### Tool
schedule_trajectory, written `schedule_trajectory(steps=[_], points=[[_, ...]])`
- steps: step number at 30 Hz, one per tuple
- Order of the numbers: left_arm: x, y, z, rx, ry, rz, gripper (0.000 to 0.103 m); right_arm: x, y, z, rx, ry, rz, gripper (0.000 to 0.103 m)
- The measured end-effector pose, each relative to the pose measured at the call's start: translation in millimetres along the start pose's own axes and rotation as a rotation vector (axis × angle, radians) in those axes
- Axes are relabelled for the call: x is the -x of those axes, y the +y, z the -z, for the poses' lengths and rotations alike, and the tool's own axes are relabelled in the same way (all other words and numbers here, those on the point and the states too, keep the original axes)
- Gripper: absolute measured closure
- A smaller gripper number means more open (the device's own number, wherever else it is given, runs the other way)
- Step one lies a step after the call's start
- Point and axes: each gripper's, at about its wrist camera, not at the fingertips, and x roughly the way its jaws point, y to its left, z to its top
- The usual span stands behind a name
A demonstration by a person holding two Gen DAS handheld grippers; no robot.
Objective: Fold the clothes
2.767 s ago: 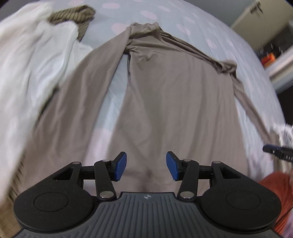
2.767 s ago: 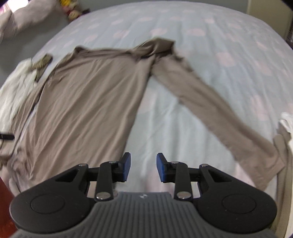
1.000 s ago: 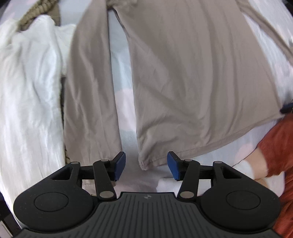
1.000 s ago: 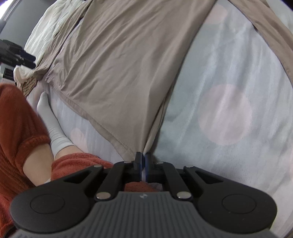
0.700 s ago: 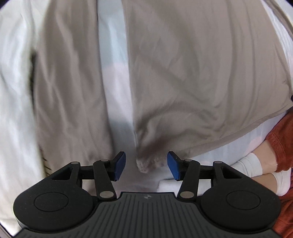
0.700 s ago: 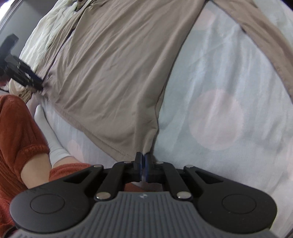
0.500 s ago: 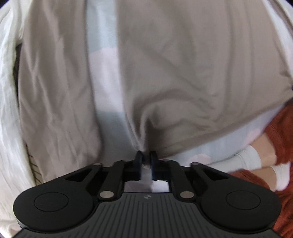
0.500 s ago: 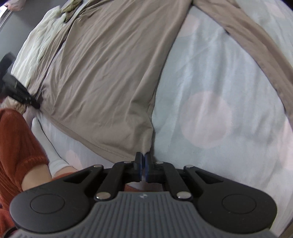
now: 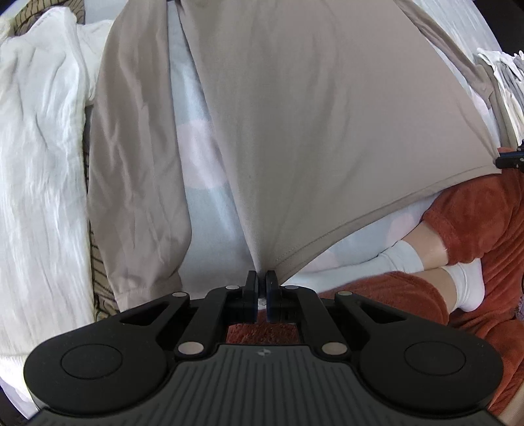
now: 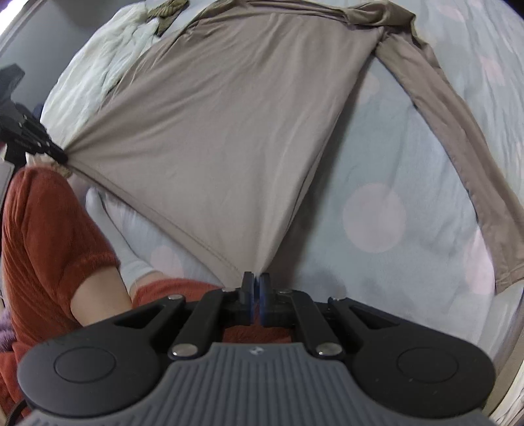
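A taupe long-sleeved shirt [image 9: 314, 124] lies front-down on the pale blue spotted bed, also shown in the right wrist view [image 10: 229, 137]. My left gripper [image 9: 261, 278] is shut on the hem's left corner. My right gripper [image 10: 254, 281] is shut on the hem's right corner. The hem is stretched taut and lifted between them. The left gripper shows at the left edge of the right wrist view [image 10: 49, 149]; the right gripper's tip shows at the right edge of the left wrist view [image 9: 511, 160]. One sleeve [image 10: 458, 137] lies spread to the right, the other [image 9: 131, 164] lies along the left.
A white crumpled garment [image 9: 39, 157] lies left of the shirt, over a striped olive one [image 10: 167, 9]. The person's legs in rust-red shorts [image 9: 475, 222] and white socks [image 9: 402, 259] sit at the bed's near edge. Folded pale clothes [image 9: 504, 75] lie at far right.
My left gripper closed on the hem corner. Both grippers then lifted and pulled the hem toward me, drawing the shirt body taut.
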Motion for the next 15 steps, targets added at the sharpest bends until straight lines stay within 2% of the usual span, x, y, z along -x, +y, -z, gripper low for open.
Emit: schedule_trajectory(steps=[4, 11, 14, 15], points=[[-26.1, -1.0, 1.6, 0.015, 0.027, -0.003, 0.101, -18.3, 1.2, 3.1, 0.0, 0.021, 0.036, 0.1], [-59.3, 7.5, -15.0, 0.059, 0.083, -0.017, 0.1, -45.7, -0.9, -4.4, -0.015, 0.049, 0.085, 0.099], [-66.7, 7.4, -15.7, 0.058, 0.069, -0.016, 0.098, -46.0, -4.3, -4.4, -0.034, 0.044, 0.075, 0.095], [-66.8, 6.7, -15.2, 0.054, 0.062, -0.017, 0.093, -44.3, -5.0, -3.8, -0.041, 0.038, 0.072, 0.093]])
